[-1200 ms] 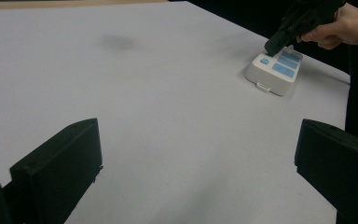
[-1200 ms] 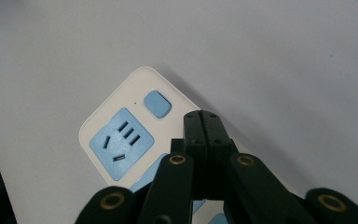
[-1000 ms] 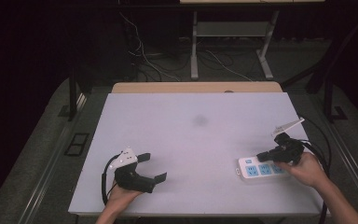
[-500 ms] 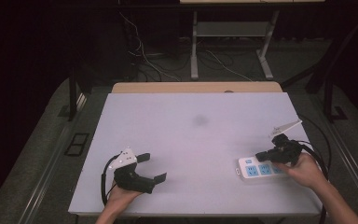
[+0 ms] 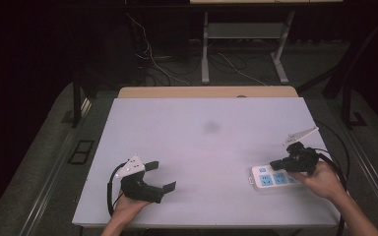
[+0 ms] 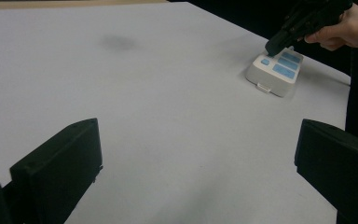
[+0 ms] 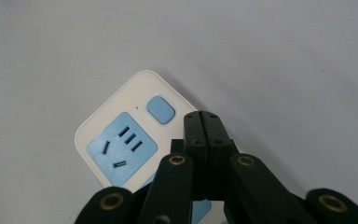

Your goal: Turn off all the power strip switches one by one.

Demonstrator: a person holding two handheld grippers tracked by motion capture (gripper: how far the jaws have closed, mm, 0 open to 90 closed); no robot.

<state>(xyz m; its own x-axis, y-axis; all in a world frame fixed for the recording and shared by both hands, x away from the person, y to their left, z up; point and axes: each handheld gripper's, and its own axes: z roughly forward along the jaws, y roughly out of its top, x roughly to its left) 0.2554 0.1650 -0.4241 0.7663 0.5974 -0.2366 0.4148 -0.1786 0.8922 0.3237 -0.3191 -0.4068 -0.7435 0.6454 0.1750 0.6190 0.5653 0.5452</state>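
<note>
Hovering at the lower right of the high view, the clenched right gripper [image 5: 277, 163] points at the white power strip's [image 5: 274, 178] blue button [image 7: 161, 109]; the left gripper [image 5: 160, 177] rests released, lower left.

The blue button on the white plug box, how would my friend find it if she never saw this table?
Start at the big white table and look to its near right corner, where the power strip lies flat. At its end nearest the table's middle sits the blue button, just ahead of the right claw, whose jaws are shut. It is small, smooth and rounded, unlike the bigger blue socket panels with slots.
</note>
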